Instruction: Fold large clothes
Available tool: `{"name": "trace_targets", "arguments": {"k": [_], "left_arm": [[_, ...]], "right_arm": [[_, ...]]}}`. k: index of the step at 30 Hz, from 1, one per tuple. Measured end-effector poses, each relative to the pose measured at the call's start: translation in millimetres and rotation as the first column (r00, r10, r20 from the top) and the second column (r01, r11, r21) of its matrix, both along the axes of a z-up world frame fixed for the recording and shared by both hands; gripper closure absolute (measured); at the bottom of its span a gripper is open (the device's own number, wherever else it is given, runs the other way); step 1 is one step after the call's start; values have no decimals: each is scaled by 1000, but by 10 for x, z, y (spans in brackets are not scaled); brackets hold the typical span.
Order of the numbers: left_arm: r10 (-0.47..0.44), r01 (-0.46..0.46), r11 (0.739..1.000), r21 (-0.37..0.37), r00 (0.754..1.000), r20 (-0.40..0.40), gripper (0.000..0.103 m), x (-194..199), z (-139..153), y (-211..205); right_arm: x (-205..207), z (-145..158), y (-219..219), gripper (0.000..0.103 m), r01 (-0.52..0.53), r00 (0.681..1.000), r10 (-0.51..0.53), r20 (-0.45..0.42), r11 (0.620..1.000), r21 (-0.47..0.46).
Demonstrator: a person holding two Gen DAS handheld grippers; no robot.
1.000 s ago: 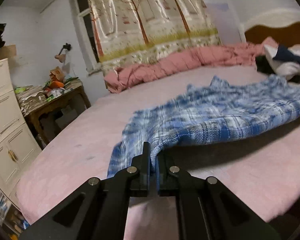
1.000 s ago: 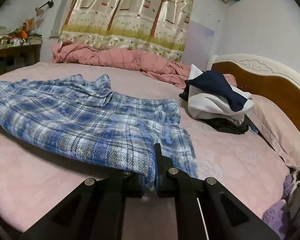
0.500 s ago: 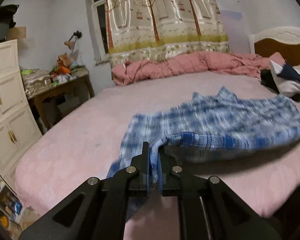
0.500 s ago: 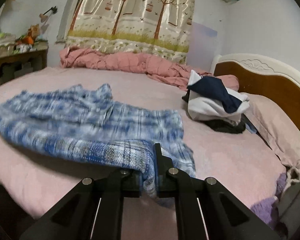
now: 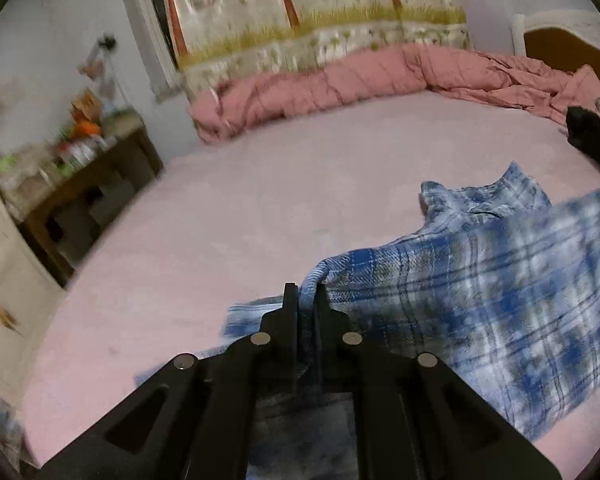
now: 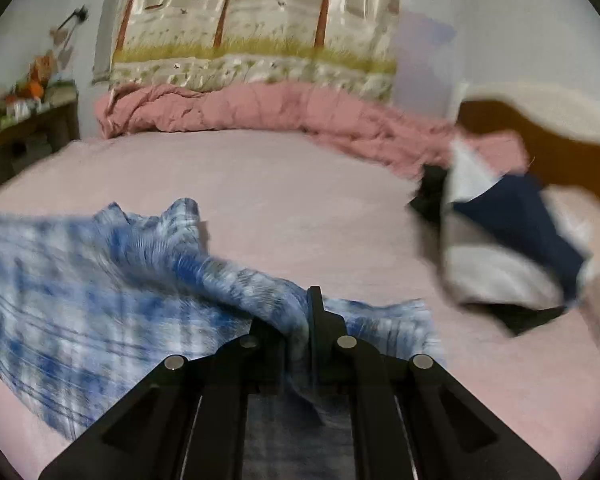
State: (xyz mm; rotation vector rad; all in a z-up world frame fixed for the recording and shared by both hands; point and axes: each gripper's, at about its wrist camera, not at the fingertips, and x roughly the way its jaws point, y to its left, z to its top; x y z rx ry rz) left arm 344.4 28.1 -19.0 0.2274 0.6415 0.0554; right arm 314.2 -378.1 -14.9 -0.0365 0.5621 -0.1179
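Loads of open space on the pink bed [image 5: 284,200]: the whole middle and the side toward the wooden side table [image 5: 80,184] is bare sheet. The far edge is blocked by a rolled pink quilt [image 6: 260,114] running right along it. Near the headboard [image 6: 548,148] corner sits a pile of dark and white clothes [image 6: 512,248]. The blue plaid garment [image 6: 112,288] covers the near edge.

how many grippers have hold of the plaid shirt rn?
2. The left gripper is shut on one edge of the plaid shirt; the right gripper is shut on the opposite edge. Both lift it off the bed.
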Motion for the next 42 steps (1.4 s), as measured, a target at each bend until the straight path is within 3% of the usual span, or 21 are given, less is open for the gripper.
{"name": "trace_targets", "arguments": {"k": [2, 6, 9, 15, 18, 20, 21, 22, 23, 24, 25, 26, 28, 30, 33, 35, 39, 42], "left_arm": [[0, 0, 1000, -16, 1000, -23, 96, 179, -86, -2], [-10, 10, 999, 37, 1000, 16, 96, 301, -170, -108], [16, -16, 1000, -24, 1000, 8, 96, 424, -188, -73], [2, -1, 999, -36, 1000, 11, 96, 570, -382, -74], [-5, 5, 998, -57, 1000, -8, 93, 601, -505, -45], [-3, 4, 997, -79, 1000, 9, 88, 566, -481, -2], [4, -1, 996, -92, 999, 34, 77, 528, -451, 31], [20, -13, 994, -106, 998, 66, 57, 470, -416, 71], [31, -19, 993, -119, 995, 97, 46, 406, -379, 112], [45, -27, 991, -130, 990, 136, 31, 322, -334, 149], [57, -33, 991, -133, 982, 181, 25, 215, -282, 180], [60, -32, 992, -126, 973, 223, 22, 97, -235, 201], [70, -36, 993, -116, 952, 298, 4, -137, -180, 266], [94, -43, 988, -150, 932, 350, 0, -334, -158, 386], [100, -13, 971, -238, 929, 357, 0, -489, -150, 638], [98, 1, 964, -266, 928, 359, 0, -609, -168, 753], [66, 13, 977, -211, 929, 363, 0, -828, -217, 738], [70, 4, 974, -225, 946, 316, 0, -822, -287, 780]], "right_arm": [[208, -114, -51, 96, 11, 999, -9, -48, 999, 41], [403, -278, -55, 96, 29, 997, -26, -69, 999, 40], [433, -325, -46, 96, 34, 997, -32, -64, 999, 29], [472, -328, -52, 95, 39, 998, -38, -41, 999, 29], [532, -391, -94, 95, 42, 997, -39, -71, 998, 45], [561, -426, -102, 94, 46, 995, -42, -88, 998, 46], [559, -429, -103, 89, 50, 995, -46, -88, 998, 44], [552, -426, -109, 79, 58, 995, -54, -84, 997, 43], [533, -414, -126, 70, 75, 995, -71, -76, 996, 43], [498, -395, -158, 48, 104, 993, -101, -62, 994, 45], [451, -379, -192, 31, 131, 991, -129, -46, 990, 50], [379, -345, -259, 27, 160, 987, -159, -15, 985, 71], [224, -293, -412, 26, 180, 982, -187, 33, 974, 139], [78, -286, -611, 25, 182, 979, -199, 52, 956, 229], [-79, -322, -878, 25, 179, 977, -208, 51, 923, 340], [-154, -324, -951, 25, 195, 975, -219, 42, 929, 316], [-327, -279, -972, 25, 175, 972, -212, 103, 941, 290], [-418, -247, -953, 25, 92, 983, -129, 129, 961, 262]]}}
